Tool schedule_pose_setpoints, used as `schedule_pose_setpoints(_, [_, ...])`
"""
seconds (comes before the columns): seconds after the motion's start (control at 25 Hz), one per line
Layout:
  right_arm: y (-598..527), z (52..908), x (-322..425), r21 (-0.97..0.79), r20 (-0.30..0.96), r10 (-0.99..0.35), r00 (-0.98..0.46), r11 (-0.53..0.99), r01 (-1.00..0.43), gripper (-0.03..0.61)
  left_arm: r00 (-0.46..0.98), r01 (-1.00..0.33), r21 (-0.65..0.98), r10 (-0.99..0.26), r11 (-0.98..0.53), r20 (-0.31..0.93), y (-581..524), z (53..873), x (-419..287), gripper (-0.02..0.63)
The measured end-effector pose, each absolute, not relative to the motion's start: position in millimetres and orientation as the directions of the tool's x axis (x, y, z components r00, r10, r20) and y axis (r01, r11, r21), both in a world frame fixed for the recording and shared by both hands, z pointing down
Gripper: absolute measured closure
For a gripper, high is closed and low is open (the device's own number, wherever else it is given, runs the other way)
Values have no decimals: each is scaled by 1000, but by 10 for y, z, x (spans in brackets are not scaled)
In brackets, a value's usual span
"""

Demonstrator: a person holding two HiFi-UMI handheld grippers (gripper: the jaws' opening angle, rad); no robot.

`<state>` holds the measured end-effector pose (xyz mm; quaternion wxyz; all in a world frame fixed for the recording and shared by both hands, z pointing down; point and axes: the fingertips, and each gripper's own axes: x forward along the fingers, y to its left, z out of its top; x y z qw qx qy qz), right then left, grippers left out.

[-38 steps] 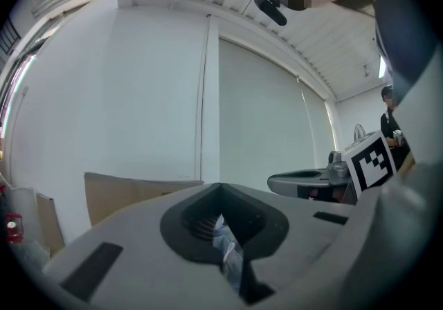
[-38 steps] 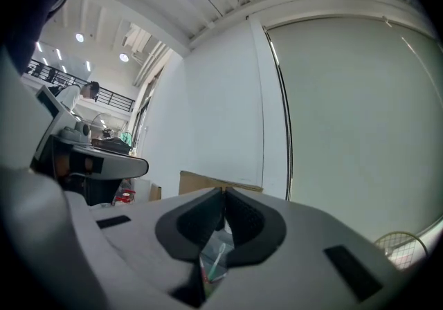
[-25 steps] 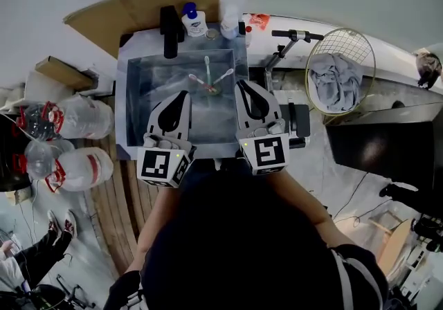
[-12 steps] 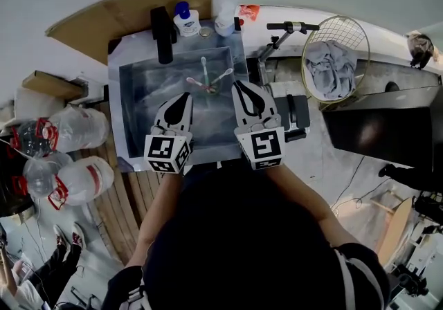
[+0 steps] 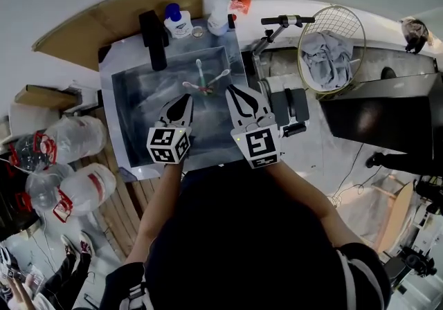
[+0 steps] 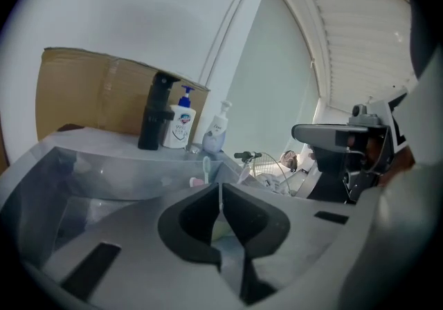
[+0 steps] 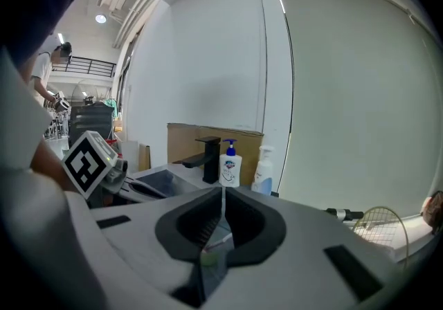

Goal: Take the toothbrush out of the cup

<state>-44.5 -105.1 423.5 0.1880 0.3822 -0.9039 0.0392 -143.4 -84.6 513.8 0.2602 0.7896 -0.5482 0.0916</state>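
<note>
Centrally, seen from the head, a steel sink (image 5: 131, 104) is set into a pale surface (image 5: 111, 59). A small cup (image 5: 206, 89) stands on the sink floor toward its far side. Three toothbrushes (image 5: 199, 68) fan out of the cup: one points far, a pink-headed one leans left, and a white one leans right.

Both tools reach into the basin from the near side, side by side. The left hand-held gripper (image 5: 185, 98) has its jaws pressed together with nothing between them. Its tip lies just near and left of the cup. In the left gripper view the closed tips of this hand-held gripper (image 6: 220, 185) line up with the cup (image 6: 218, 231), which shows through the gap lower down. The brush heads (image 6: 205, 167) rise just beyond the tips.

The right hand-held gripper (image 5: 231, 89) is likewise closed and empty. Its tip lies just near and right of the cup, close to the right-leaning brush. The right gripper view shows its tips (image 7: 223, 191) meeting, with the cup (image 7: 208, 257) and one brush handle visible low in the gap.

No view shows contact between either tool and the cup or brushes.

On the far rim of the surface stand a black faucet (image 5: 152, 39), a blue-capped pump bottle (image 5: 178, 23) and a second pale bottle (image 5: 217, 23). Further right, a wire basket (image 5: 349, 21) holds a grey cloth (image 5: 325, 52). A cardboard sheet (image 5: 118, 11) leans behind the sink, and clear plastic jugs (image 5: 76, 137) lie at the left.
</note>
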Motion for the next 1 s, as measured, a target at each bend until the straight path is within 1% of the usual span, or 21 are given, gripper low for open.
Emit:
schedule_pose_setpoints(0.24, [-1064, 4359, -476, 67, 407, -663, -628, 707, -704, 548, 417, -891, 382, -775, -245, 475, -961, 5463, -1434, 598])
schedule_pose_setpoints(0.4, [-1079, 4391, -454, 79, 420, -664, -618, 705, -704, 548, 435, -877, 418, -762, -237, 480, -1041, 5573, -1436, 595])
schedule_pose_setpoints(0.44, [-1082, 4397, -451, 73, 424, -666, -613, 700, -710, 548, 442, -871, 432, -758, -234, 480, -1060, 5603, -1431, 578])
schedule_pose_setpoints(0.48, [-1084, 4404, -449, 69, 428, -668, -609, 696, -715, 548, 450, -864, 448, -753, -231, 481, -1076, 5639, -1424, 506])
schedule_pose_setpoints(0.52, [-1087, 4414, -447, 69, 431, -669, -605, 693, -718, 548, 457, -858, 460, -746, -227, 484, -1090, 5678, -1418, 448])
schedule_pose_setpoints(0.88, [-1096, 4483, -401, 73, 450, -681, -578, 673, -736, 548, 461, -830, 529, -753, -178, 470, -1227, 5831, -1438, 448])
schedule_pose_setpoints(1.0, [-1093, 4492, -387, 79, 454, -684, -571, 669, -739, 548, 458, -824, 541, -759, -168, 462, -1247, 5841, -1442, 473])
